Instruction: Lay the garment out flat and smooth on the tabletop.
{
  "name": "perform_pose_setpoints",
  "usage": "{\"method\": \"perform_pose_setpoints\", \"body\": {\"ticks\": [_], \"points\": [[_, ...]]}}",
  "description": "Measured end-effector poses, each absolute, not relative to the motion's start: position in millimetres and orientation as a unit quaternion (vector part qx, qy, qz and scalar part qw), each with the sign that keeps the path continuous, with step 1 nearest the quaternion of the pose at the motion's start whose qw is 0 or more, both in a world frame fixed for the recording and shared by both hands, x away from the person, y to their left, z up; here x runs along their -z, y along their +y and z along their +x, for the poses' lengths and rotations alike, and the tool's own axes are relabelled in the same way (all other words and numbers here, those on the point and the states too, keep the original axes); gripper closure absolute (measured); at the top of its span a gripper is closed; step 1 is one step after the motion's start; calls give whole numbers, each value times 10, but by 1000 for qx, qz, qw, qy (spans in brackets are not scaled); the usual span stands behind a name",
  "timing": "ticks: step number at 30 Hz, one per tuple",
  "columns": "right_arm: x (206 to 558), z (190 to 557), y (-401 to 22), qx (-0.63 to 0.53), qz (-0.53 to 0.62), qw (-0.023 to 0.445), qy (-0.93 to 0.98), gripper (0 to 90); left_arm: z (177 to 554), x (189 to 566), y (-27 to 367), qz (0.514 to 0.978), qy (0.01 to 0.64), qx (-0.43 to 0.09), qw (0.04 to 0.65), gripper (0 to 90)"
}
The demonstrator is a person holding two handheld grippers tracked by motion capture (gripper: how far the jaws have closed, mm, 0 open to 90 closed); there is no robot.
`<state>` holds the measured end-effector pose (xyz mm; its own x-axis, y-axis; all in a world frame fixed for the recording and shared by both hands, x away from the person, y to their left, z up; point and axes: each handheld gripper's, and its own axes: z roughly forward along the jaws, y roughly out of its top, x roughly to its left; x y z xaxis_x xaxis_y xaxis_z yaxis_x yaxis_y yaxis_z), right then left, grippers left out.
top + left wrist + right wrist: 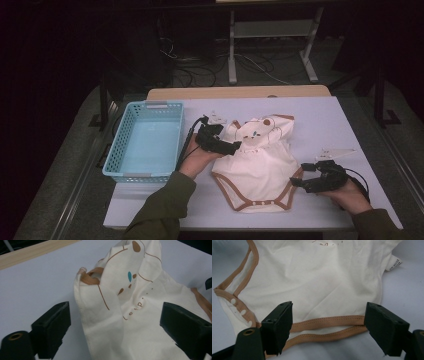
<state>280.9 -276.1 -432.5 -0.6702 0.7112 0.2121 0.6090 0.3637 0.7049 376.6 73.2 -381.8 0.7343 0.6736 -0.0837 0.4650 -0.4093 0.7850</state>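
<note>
Two grippers sit at the cream baby bodysuit with tan trim, which lies flat on the pale lavender tabletop, right of the light blue plastic mesh basket.

Your left gripper is at the garment's upper left edge. In the left gripper view its black jaws stand wide, the folded side seam and the printed front of the bodysuit lying between them; neither pad presses on the cloth. Left gripper: spread, holding nothing.

Your right gripper rests at the lower right leg opening. In the right gripper view the jaws are well apart and straddle the tan binding of the hem; the left pad sits over the trim, but whether it touches I cannot tell. Right gripper: open, nothing clamped.

View differences: the high view gives you the whole layout, both sleeves and hands, the bear print near the neck, the snap tab at the bottom. The left gripper view adds lettering, a teal spot and the tan neckline loop. The right gripper view adds the white snaps on the crotch tab and a small care label at the side seam.
</note>
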Motion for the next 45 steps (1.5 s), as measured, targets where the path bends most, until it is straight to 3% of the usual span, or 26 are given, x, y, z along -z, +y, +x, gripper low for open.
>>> {"method": "perform_pose_setpoints", "body": {"ticks": [20, 29, 45], "points": [[4326, 2817, -2768, -397, 400, 66, 824, 225, 4180, 3717, 687, 823, 364, -139, 413, 321], [4327, 2817, -2765, -396, 399, 67, 824, 226, 4358, 3792, 633, 831, 367, -120, 401, 436], [4325, 2817, -2768, -395, 399, 67, 825, 227, 4543, 3929, 548, 840, 369, -100, 386, 549]]}}
